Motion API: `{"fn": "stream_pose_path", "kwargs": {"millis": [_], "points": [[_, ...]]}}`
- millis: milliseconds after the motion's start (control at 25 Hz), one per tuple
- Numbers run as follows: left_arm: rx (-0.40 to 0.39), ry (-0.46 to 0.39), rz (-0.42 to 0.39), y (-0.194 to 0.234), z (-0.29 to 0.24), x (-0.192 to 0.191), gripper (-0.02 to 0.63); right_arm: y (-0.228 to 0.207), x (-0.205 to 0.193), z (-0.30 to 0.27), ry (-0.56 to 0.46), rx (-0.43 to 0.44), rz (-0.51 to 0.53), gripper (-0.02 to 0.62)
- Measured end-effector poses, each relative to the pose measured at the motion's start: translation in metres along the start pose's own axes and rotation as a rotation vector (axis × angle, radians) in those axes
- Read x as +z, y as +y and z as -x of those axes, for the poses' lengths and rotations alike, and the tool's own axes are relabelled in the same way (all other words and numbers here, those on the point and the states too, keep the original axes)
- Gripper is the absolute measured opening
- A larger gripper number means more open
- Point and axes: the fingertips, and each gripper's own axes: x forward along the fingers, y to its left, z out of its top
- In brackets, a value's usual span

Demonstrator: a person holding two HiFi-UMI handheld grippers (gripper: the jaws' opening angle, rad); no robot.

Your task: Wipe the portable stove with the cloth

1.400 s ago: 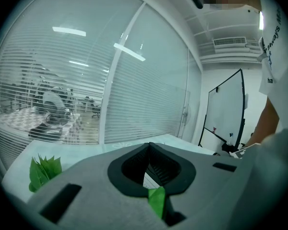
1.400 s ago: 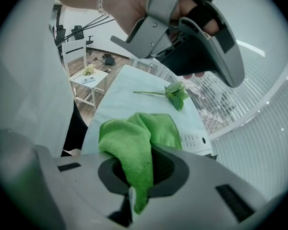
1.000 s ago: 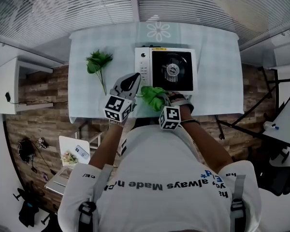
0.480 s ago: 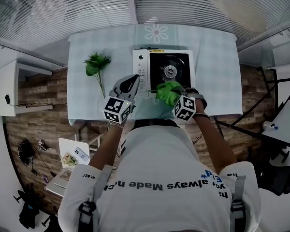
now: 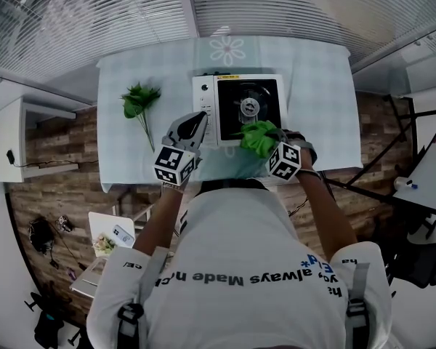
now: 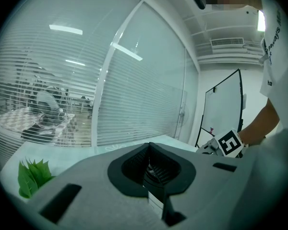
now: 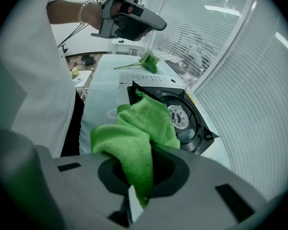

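The person wears a white short-sleeved T-shirt [image 5: 240,267] with one line of dark lettering across it and a small patch of blue print [image 5: 310,259] toward the right shoulder. Grey straps [image 5: 134,297] with black buckles run over both shoulders. A beaded bracelet [image 7: 82,12] circles the left wrist, and a dark band [image 5: 306,173] the right. The left gripper [image 5: 201,116] and the right gripper [image 5: 267,144] are alike: matte grey bodies, dark recesses round the jaws, and on each a white cube [image 5: 174,165] printed with black square markers.
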Motion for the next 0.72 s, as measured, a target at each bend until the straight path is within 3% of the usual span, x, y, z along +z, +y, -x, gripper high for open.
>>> {"fn": "stream_pose_path", "kwargs": {"millis": [200, 320, 440, 720], "points": [[-0.002, -0.001, -0.001, -0.001, -0.002, 0.002, 0.012, -0.013, 0.007, 0.023, -0.07, -0.022, -0.07, 0.023], [-0.001, -0.004, -0.002, 0.0, -0.003, 0.005, 0.012, -0.043, 0.004, 0.047, -0.121, -0.111, -0.159, 0.023], [0.003, -0.001, -0.001, 0.0, -0.003, 0.003, 0.012, -0.067, -0.015, 0.055, -0.095, -0.187, -0.207, 0.023], [0.006, 0.002, 0.001, 0.001, -0.003, 0.003, 0.012, -0.05, -0.049, 0.014, -0.003, -0.109, -0.242, 0.023]]}}
